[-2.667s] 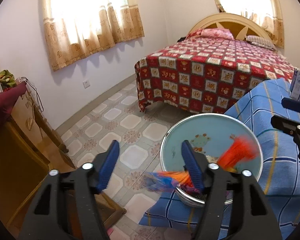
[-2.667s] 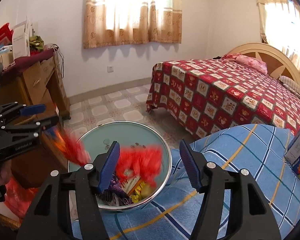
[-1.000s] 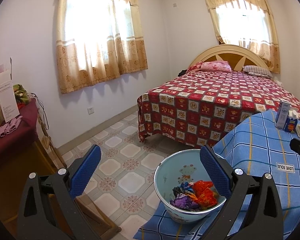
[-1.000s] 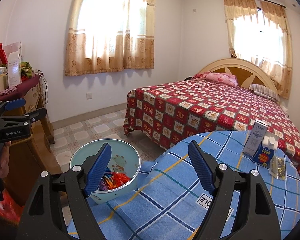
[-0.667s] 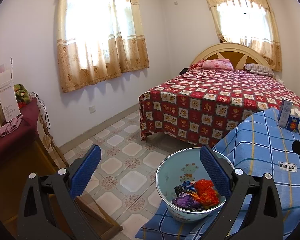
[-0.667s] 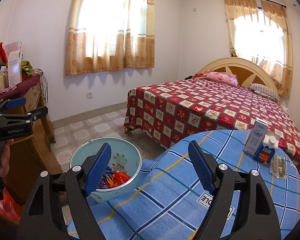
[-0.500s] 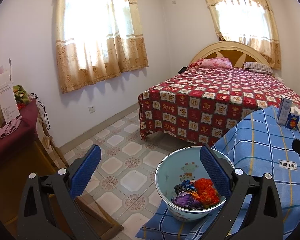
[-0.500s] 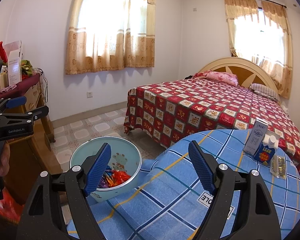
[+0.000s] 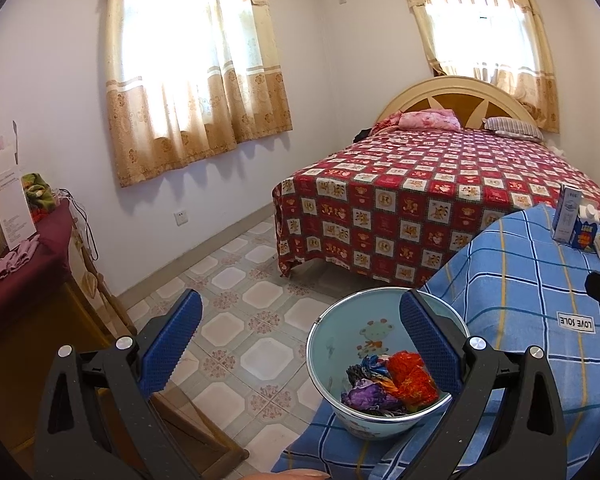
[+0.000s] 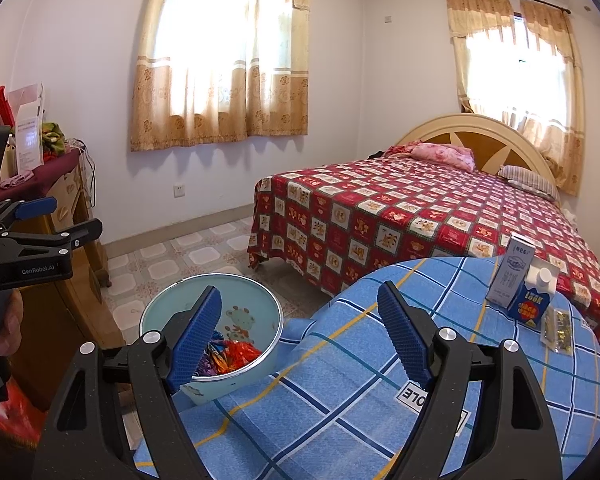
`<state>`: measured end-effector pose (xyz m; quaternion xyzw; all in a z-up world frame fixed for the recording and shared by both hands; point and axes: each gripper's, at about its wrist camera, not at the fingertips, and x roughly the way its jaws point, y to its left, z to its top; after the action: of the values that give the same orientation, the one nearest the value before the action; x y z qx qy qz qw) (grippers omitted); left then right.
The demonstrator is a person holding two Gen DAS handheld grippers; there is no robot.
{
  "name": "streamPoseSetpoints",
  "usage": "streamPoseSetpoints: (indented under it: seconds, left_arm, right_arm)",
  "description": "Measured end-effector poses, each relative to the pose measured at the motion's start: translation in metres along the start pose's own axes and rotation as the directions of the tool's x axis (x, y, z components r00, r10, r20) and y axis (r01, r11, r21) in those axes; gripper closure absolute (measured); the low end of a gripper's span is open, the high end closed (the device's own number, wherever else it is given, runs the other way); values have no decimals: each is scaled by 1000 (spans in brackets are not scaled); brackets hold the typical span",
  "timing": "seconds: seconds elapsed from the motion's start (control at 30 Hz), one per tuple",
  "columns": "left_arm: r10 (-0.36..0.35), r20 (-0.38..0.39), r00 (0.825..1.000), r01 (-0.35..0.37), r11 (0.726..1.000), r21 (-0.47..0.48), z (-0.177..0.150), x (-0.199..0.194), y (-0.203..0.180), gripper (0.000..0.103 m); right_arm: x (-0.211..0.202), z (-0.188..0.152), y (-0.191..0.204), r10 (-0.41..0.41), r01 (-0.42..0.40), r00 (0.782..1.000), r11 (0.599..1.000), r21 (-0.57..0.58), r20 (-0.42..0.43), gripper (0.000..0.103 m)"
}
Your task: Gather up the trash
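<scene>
A light blue basin [image 9: 332, 344] stands on the left edge of a table under a blue checked cloth [image 9: 540, 292]. It holds crumpled red, purple and blue wrappers [image 9: 392, 380]. The basin [image 10: 260, 356] and wrappers [image 10: 232, 356] also show in the right wrist view. My left gripper [image 9: 300, 328] is open and empty, above and before the basin. My right gripper [image 10: 300, 320] is open and empty over the cloth [image 10: 360, 380], right of the basin. Two cartons [image 10: 522, 286] and a small packet [image 10: 558, 326] lie at the table's far right.
A bed with a red patterned cover [image 9: 420, 200] stands behind the table. A wooden cabinet with a maroon cloth [image 9: 24, 264] and clutter is at the left. Tiled floor [image 9: 252, 280] lies between them. The cartons [image 9: 574, 222] show at the left view's right edge.
Since 2.7 s ago both grippers have pulled up and back from the basin and opened wider; the wrappers then in motion now lie in the basin. In the last second almost nothing moved.
</scene>
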<state>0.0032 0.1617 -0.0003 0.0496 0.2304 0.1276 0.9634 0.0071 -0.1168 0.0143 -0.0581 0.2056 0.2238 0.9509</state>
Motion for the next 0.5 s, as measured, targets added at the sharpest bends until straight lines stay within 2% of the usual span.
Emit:
streamPoseSetpoints:
  seconds: [0.5]
  left_arm:
    - [10, -7, 1000, -10, 1000, 6, -3, 5, -3, 6]
  right_arm:
    - [0, -2, 1, 1, -1, 1000, 1000, 4, -3, 24]
